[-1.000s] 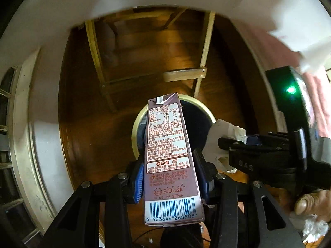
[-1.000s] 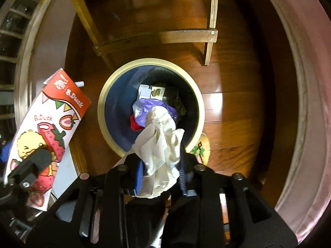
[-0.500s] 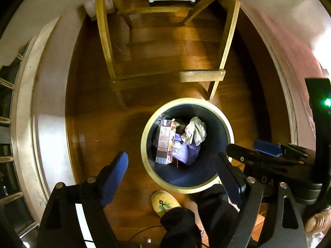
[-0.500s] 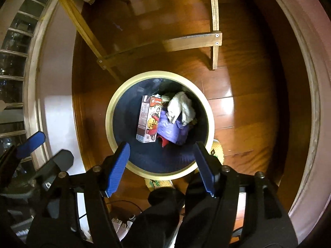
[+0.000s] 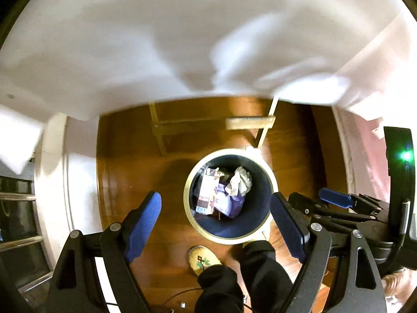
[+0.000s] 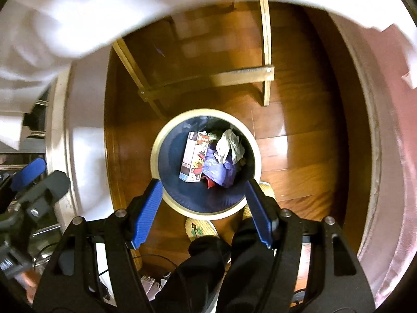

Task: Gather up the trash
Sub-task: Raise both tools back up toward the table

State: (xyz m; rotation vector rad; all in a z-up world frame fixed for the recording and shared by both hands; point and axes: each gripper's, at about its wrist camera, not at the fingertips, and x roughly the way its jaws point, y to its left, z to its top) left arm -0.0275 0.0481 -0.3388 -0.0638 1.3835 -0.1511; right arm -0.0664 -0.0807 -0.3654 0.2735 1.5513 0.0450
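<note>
A round dark-blue bin with a pale rim (image 5: 186, 200) (image 6: 156, 156) stands on the wooden floor below both grippers. Inside lie a drink carton (image 5: 206, 195) (image 6: 194, 160), a crumpled white tissue (image 5: 241, 182) (image 6: 229, 146) and a purple wrapper (image 5: 226, 203) (image 6: 217, 169). My left gripper (image 5: 221, 221) is open and empty, high above the bin. My right gripper (image 6: 203, 208) is open and empty too, also above the bin. The right gripper's blue pads (image 5: 335, 200) show at the right of the left wrist view.
A white tablecloth edge (image 5: 182, 39) (image 6: 78, 13) hangs blurred across the top of both views. A wooden chair frame (image 5: 250, 122) (image 6: 242, 74) stands beyond the bin. The person's legs and slippers (image 5: 202, 259) (image 6: 198, 228) are right by the bin. A pink wall (image 6: 385, 130) is at right.
A second ago the left gripper held the carton and the right held the tissue; both opened and the items fell into the bin. Both grippers have since risen, bringing the tablecloth into view.
</note>
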